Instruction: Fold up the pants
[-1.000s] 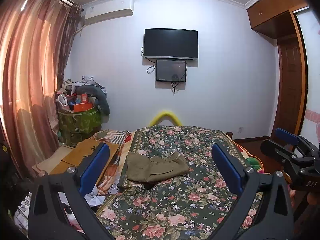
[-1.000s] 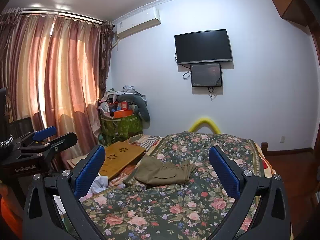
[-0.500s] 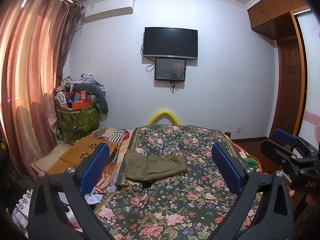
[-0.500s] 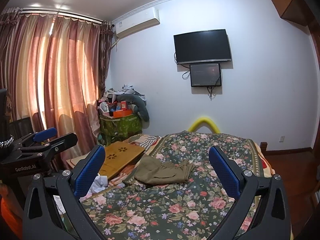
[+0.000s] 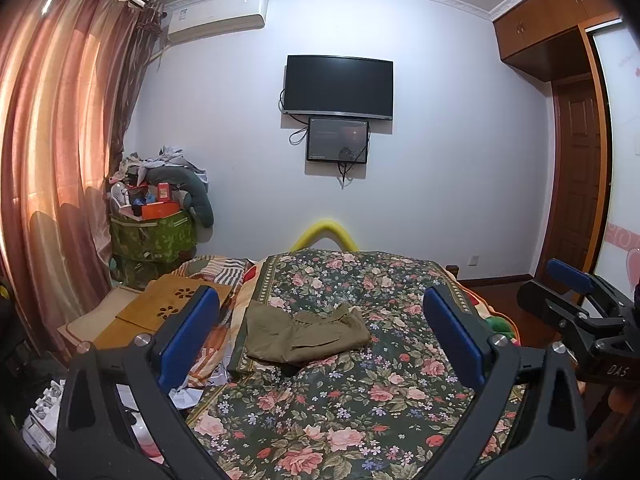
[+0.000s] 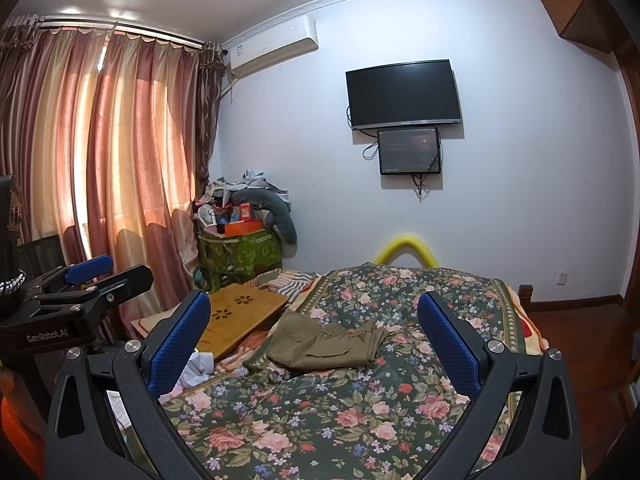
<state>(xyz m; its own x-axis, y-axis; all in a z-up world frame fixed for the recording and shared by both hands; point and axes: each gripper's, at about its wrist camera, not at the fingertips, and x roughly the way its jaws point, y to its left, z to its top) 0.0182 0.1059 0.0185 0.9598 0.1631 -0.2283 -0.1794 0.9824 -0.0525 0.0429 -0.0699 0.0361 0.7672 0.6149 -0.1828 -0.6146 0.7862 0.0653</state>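
Observation:
Olive-green pants [image 5: 304, 334] lie in a loose, crumpled heap on the floral bedspread [image 5: 360, 400], towards the bed's left side; the right wrist view shows the pants [image 6: 324, 346] too. My left gripper [image 5: 320, 336] is held well short of them, open, with nothing between its blue pads. My right gripper [image 6: 314, 336] is also open and empty, held back above the bed's near end. Each gripper shows at the edge of the other's view: the right one [image 5: 576, 300] and the left one [image 6: 80, 280].
A wooden lap desk [image 5: 172, 306] lies left of the bed over striped bedding. A green storage bag [image 5: 152, 236] piled with clutter stands by the curtains [image 5: 52, 160]. A television [image 5: 338, 86] hangs on the far wall; a wooden door [image 5: 576, 184] is at right.
Both cameras have tilted or lifted slightly, so the bed and pants sit a little lower in view. Both grippers stay open; the pants have not moved.

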